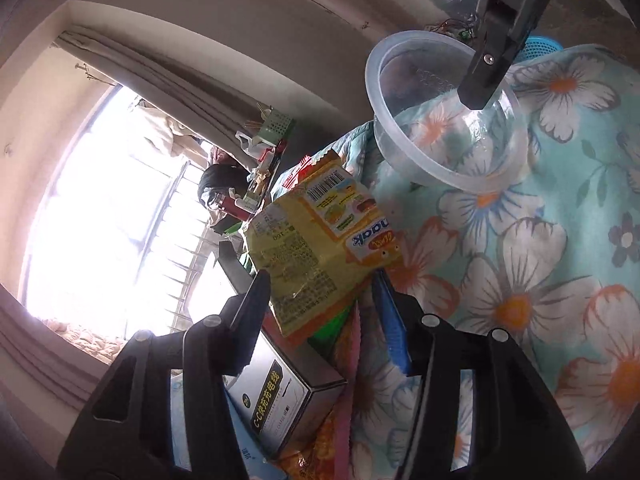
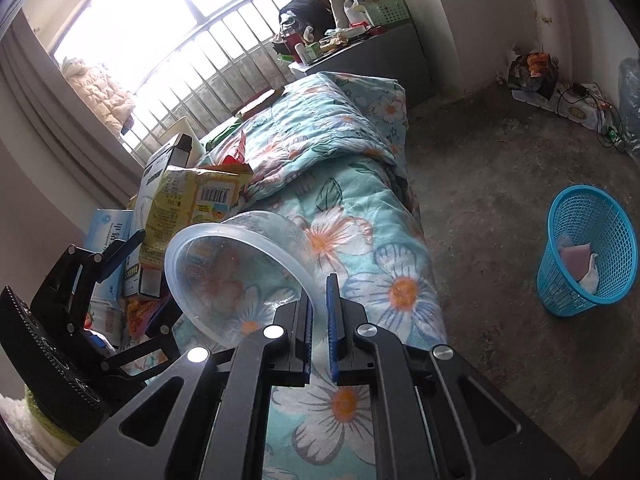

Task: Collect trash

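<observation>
A yellow snack packet stands tilted against boxes at the bed's edge. My left gripper has the packet's lower part between its fingers, and both pads touch its sides. A clear plastic bowl lies on its side on the flowered quilt. My right gripper is shut on the bowl's rim, one finger inside and one outside. A blue mesh basket with some paper in it stands on the floor to the right.
A grey box, a white box, a light blue box and orange wrappers are piled beside the packet. A cluttered cabinet stands by the barred window. Bags and cables line the far wall on the concrete floor.
</observation>
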Available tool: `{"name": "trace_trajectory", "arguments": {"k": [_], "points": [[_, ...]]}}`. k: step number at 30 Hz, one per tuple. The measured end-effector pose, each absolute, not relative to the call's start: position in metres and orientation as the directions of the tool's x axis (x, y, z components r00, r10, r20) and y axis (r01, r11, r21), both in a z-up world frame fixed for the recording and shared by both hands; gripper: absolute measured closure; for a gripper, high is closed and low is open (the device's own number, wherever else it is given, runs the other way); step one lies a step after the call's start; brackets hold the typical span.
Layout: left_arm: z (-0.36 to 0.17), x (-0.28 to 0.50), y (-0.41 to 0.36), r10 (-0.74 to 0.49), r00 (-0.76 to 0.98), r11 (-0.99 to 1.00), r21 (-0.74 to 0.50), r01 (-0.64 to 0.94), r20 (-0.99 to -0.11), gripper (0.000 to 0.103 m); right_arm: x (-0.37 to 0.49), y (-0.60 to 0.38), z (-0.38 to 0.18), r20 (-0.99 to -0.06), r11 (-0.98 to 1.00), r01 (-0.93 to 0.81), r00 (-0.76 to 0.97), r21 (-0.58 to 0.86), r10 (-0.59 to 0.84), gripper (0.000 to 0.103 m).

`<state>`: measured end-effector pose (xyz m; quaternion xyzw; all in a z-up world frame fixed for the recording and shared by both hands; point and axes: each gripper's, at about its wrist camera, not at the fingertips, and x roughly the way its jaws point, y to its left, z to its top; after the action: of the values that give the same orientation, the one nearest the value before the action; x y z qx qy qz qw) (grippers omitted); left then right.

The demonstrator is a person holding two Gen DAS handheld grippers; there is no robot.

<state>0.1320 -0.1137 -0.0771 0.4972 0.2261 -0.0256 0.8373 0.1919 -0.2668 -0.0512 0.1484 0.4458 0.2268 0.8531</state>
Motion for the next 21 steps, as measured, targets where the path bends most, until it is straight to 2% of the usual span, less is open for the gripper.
{"name": "trace_trajectory", "arguments": {"k": [3,5,10,13,18,21], "points": [[-0.079,0.138,-0.111,0.181,0.891,0.506,0.817,0.279,-0.416,0.054,0.192,-0.27,-0.053,-0.688,0.845,-0.251,0.495,0.472,0.531,0.096],[-0.078,0.141,-0.11,0.179,0.889,0.515,0.81,0.281,-0.423,0.059,0.192,-0.272,-0.054,-0.683,0.839,-0.246,0.491,0.486,0.54,0.096],[-0.073,0.147,-0.102,0.157,0.869,0.55,0.772,0.318,-0.47,0.084,0.192,-0.276,-0.057,-0.676,0.828,-0.235,0.486,0.51,0.554,0.096],[-0.071,0.147,-0.099,0.135,0.863,0.572,0.749,0.333,-0.487,0.095,0.192,-0.275,-0.058,-0.675,0.827,-0.233,0.486,0.511,0.554,0.096],[-0.06,0.144,-0.09,0.076,0.835,0.659,0.656,0.369,-0.545,0.102,0.191,-0.276,-0.058,-0.673,0.825,-0.228,0.487,0.517,0.557,0.096],[-0.051,0.144,-0.077,0.029,0.809,0.719,0.574,0.392,-0.588,0.102,0.19,-0.278,-0.057,-0.669,0.82,-0.225,0.485,0.526,0.563,0.096]]}}
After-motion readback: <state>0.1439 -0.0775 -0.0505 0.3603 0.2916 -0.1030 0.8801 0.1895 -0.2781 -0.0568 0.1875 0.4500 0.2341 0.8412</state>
